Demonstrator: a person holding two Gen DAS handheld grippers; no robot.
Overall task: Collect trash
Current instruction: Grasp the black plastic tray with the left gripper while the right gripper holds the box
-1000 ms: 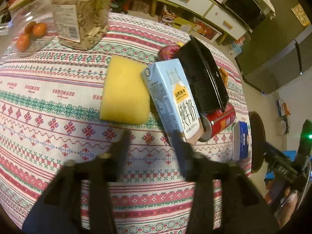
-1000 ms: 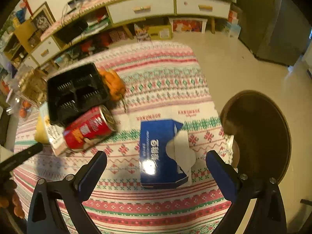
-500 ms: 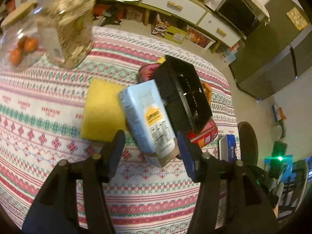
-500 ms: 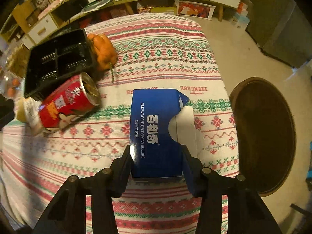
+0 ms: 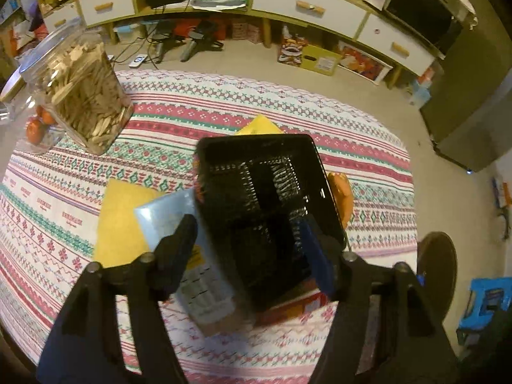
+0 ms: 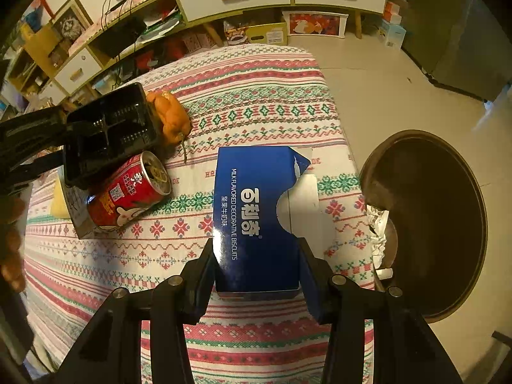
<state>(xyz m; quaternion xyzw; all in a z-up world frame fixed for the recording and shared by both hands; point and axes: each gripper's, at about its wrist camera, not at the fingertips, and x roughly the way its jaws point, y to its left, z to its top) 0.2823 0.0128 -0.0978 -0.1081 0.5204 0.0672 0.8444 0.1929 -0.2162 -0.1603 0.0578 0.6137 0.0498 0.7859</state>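
Presently the right gripper (image 6: 256, 272) is clamped on the near end of the blue biscuit box (image 6: 259, 217), one pad against each long side; the box lies flat on the patterned tablecloth (image 6: 256, 96), torn flap on its right. Just right of the table, on the floor, stands a brown round bin (image 6: 425, 224) with crumpled white paper at its rim.

Left gripper (image 5: 249, 240): jaws opening, straddling the black plastic tray (image 5: 265, 204); contact with the pads cannot be confirmed. Tray sits tilted on a red can (image 6: 128, 192) and a light-blue milk carton (image 5: 198, 275). Yellow sponge (image 5: 121, 220) left of the carton, orange peel (image 6: 169, 118) touching the tray's far side.
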